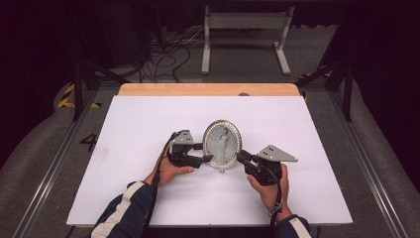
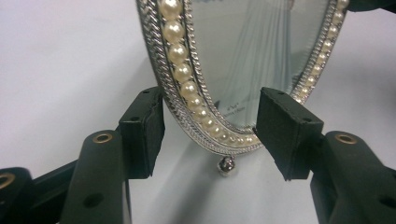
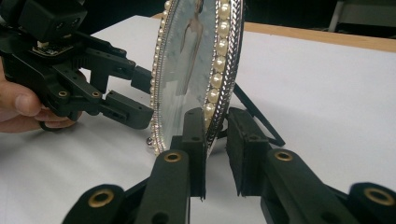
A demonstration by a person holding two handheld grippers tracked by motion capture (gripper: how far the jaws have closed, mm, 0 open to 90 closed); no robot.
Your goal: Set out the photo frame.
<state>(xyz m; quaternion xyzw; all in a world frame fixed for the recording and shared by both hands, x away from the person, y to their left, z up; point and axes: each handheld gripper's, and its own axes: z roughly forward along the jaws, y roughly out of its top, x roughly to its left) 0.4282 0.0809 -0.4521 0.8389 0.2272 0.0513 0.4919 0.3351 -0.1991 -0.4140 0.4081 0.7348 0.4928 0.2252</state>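
Observation:
An oval silver photo frame (image 1: 223,144) rimmed with pearls stands upright on the white table top (image 1: 138,129), showing a figure in a white dress. My left gripper (image 1: 202,152) reaches in from the frame's left. Its pads touch the lower rim of the frame (image 2: 233,70) front and back, so it holds the frame. My right gripper (image 1: 242,158) straddles the right rim. In the right gripper view, one pad (image 3: 195,135) lies against the front of the frame (image 3: 187,70) and the other stands off behind it. The left gripper (image 3: 144,95) shows there at the far edge.
The frame's black back stand (image 3: 261,121) rests on the table behind it, and a small ball foot (image 2: 227,165) sits under its bottom. A wooden strip (image 1: 208,89) edges the table's far side. Beyond it, a white metal stand (image 1: 245,29) and cables (image 1: 163,54) lie on the floor.

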